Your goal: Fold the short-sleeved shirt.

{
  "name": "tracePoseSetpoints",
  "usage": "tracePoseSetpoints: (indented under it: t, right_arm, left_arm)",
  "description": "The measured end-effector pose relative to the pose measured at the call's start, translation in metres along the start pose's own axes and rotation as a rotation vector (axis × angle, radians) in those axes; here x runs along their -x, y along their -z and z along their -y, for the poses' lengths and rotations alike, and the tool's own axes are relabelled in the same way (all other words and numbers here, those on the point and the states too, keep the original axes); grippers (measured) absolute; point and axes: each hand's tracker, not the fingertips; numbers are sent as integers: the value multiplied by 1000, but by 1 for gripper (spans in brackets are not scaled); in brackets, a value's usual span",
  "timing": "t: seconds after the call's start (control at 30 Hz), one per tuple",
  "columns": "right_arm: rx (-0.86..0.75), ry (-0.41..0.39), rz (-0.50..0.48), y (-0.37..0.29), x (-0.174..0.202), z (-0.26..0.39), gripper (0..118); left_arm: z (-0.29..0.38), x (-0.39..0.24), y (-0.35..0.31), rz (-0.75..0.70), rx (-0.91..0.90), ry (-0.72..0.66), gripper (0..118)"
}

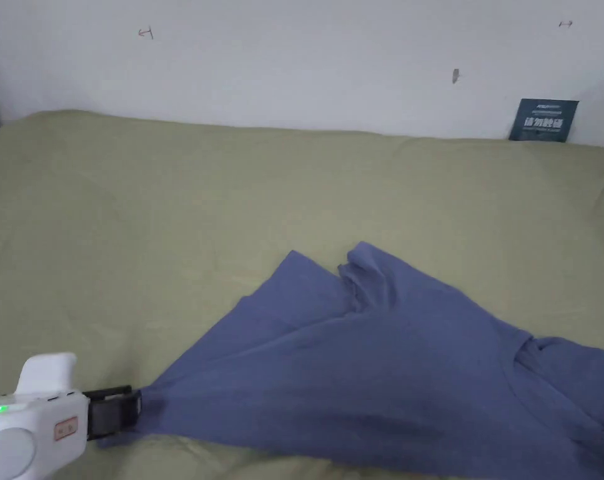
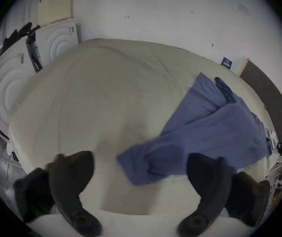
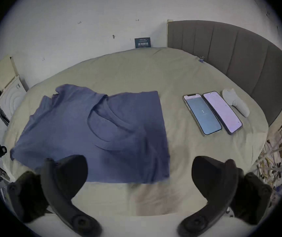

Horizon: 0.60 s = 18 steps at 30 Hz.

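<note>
A blue short-sleeved shirt (image 1: 369, 375) lies spread on the olive bed sheet (image 1: 169, 219), with a sleeve bunched at its far edge. In the right gripper view its neckline (image 3: 102, 121) faces up. My left gripper (image 1: 128, 409) is at the shirt's near left corner. In the left gripper view that gripper (image 2: 140, 157) is open, and the blurred corner of the shirt (image 2: 205, 129) lies between the jaws, which stand wide apart. My right gripper (image 3: 140, 160) is open over the near edge of the shirt (image 3: 68, 129), with nothing pinched.
Two phones (image 3: 202, 114) (image 3: 222, 111) and a white controller (image 3: 236, 102) lie on the sheet to the right of the shirt. A grey headboard (image 3: 239, 61) bounds that side. A dark card (image 1: 543, 120) leans on the white wall behind the bed.
</note>
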Motion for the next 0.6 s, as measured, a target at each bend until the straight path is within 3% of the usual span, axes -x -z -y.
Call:
tracePoseSetpoints:
  t: [0.07, 0.13, 0.17, 0.2, 0.23, 0.27, 0.37, 0.47, 0.6]
  right_arm:
    - [-39, -36, 1, -11, 13, 1, 107]
    - [-57, -56, -2, -27, 27, 1, 106]
    - [-76, -72, -17, -36, 34, 3, 97]
    - [-88, -83, -22, -43, 41, 4, 78]
    - [-120, -81, -27, -52, 49, 8, 31]
    - [-131, -81, -46, -50, 45, 9, 0]
    - [-126, -66, -127, -58, 61, 20, 0]
    - [-162, -146, -100, -56, 74, 32, 0]
    - [-167, -147, -135, -76, 122, 40, 0]
  left_arm:
    - [3, 1, -14, -20, -51, -2, 113]
    - [7, 1, -29, -54, -76, -32, 110]
    - [9, 2, -36, -45, -78, -31, 102]
    - [11, 2, -47, -63, -96, -29, 77]
    - [15, 1, -56, -79, -127, -18, 14]
    - [19, 3, -60, -73, -140, -19, 0]
    - [29, 10, -57, -21, -101, -44, 0]
    - [35, 15, -58, 1, -89, -38, 0]
    - [33, 20, -43, 32, -50, -64, 0]
